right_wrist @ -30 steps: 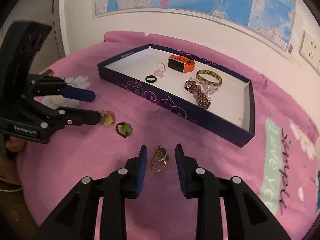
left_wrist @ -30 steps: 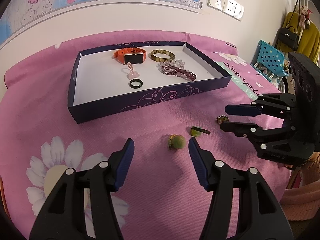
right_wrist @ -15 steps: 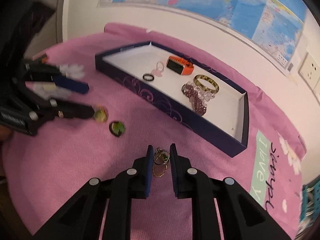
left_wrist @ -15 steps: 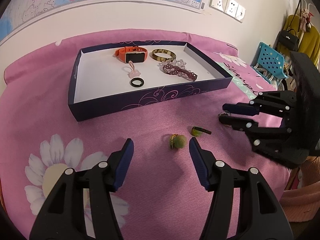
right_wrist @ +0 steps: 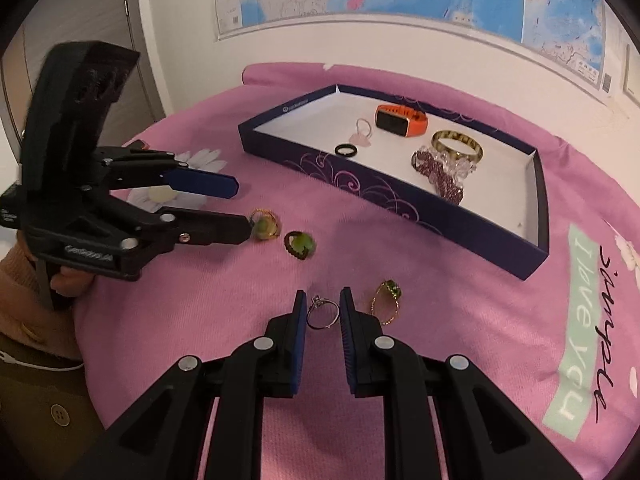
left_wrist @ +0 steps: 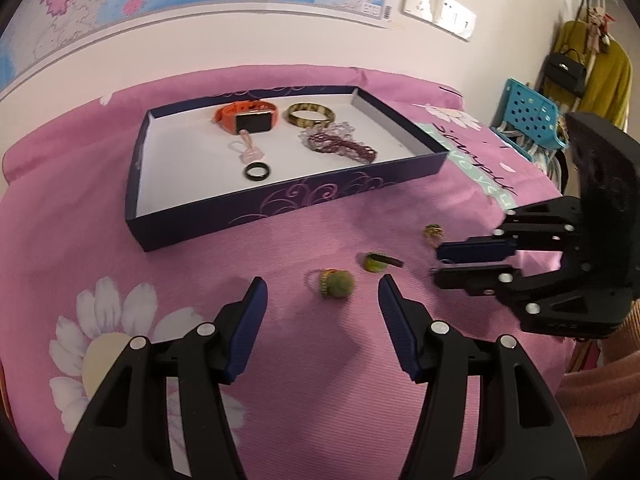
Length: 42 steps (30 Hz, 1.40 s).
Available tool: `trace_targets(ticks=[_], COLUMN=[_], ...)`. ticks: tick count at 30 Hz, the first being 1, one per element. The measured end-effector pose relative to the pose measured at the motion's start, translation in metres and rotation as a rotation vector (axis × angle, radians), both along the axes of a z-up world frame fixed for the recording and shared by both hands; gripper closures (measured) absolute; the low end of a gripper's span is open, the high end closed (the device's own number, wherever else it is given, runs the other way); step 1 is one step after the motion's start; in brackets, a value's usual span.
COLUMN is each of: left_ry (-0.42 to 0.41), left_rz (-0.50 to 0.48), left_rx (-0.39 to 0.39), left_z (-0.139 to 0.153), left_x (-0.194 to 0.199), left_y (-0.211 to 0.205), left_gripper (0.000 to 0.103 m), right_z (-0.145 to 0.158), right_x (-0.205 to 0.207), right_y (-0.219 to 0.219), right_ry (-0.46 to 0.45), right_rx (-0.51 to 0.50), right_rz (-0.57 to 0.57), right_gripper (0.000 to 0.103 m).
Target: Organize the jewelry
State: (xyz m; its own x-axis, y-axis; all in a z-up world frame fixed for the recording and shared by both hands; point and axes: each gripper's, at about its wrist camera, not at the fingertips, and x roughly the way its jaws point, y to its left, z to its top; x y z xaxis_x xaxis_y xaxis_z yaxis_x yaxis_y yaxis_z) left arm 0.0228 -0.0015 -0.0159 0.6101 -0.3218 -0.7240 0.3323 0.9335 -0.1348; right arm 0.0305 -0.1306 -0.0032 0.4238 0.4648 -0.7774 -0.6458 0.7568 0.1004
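The right gripper [right_wrist: 323,312] has closed its jaws since the earlier frame and now pinches a thin silver ring [right_wrist: 322,313] between its pads, leaving the gold ring with a green stone [right_wrist: 387,301] lying just beside it on the pink cloth [right_wrist: 240,304]. The left gripper [left_wrist: 323,300] stands half open, holding nothing, over one green-stone ring [left_wrist: 335,283]; a second [left_wrist: 375,262] lies near it. That makes three green-stone rings on the cloth's near edge. From the left wrist view the silver ring is hidden behind the right gripper's fingers [left_wrist: 476,249]. The purple box [left_wrist: 280,212] holds one orange watch [left_wrist: 248,119], one bangle [left_wrist: 310,115], one black ring [left_wrist: 258,171], a pink charm [left_wrist: 250,152] and a heap of beaded bracelets [left_wrist: 340,144] too tangled to count.
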Motion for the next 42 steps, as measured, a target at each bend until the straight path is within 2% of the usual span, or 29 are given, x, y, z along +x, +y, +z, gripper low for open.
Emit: trace_targets(ticks=[3,7,9,15,18,25,29,30,42], left_ry=[-0.003,0.009,0.005,0.004,0.004,0.046,0.052,0.057,0.037], left_rz=[-0.038,-0.084,-0.09,-0.05,-0.035,-0.028,-0.026,-0.028,-0.012], left_rx=[-0.012,-0.024,-0.017,0.003,0.049,0.052,0.053,0.043,0.011], left_z=[0.002,0.001,0.001,0.0,-0.002,-0.01,-0.011,-0.01,0.0], left_x=[-0.003,-0.002,-0.002,0.003,0.004,0.014,0.016,0.016,0.01], left_y=[-0.007,-0.016,-0.019,-0.013,-0.013,-0.011,-0.011,-0.011,-0.004], left_gripper=[0.048,0.062,0.061,0.061,0.058,0.063,0.082,0.086,0.086], right_z=[-0.002,-0.004,-0.004,-0.002,-0.003,-0.005,-0.004,-0.004,0.005], right_x=[0.001,0.001,0.001,0.001,0.0,-0.003,-0.003,-0.003,0.002], right_y=[0.0,-0.001,-0.002,-0.005,-0.006,-0.003,-0.003,-0.003,-0.014], right_ry=[0.007,0.014,0.01,0.014,0.022,0.016,0.012,0.012,0.023], right_rx=[-0.001,-0.013,-0.014,0.007,0.004,-0.022,-0.026,-0.026,0.044], right_rz=[-0.007,-0.013,-0.021,-0.032,-0.029,-0.032,-0.039,-0.041,-0.078], right_gripper=[0.088,0.082,0.075,0.073,0.072,0.073,0.087,0.087,0.087])
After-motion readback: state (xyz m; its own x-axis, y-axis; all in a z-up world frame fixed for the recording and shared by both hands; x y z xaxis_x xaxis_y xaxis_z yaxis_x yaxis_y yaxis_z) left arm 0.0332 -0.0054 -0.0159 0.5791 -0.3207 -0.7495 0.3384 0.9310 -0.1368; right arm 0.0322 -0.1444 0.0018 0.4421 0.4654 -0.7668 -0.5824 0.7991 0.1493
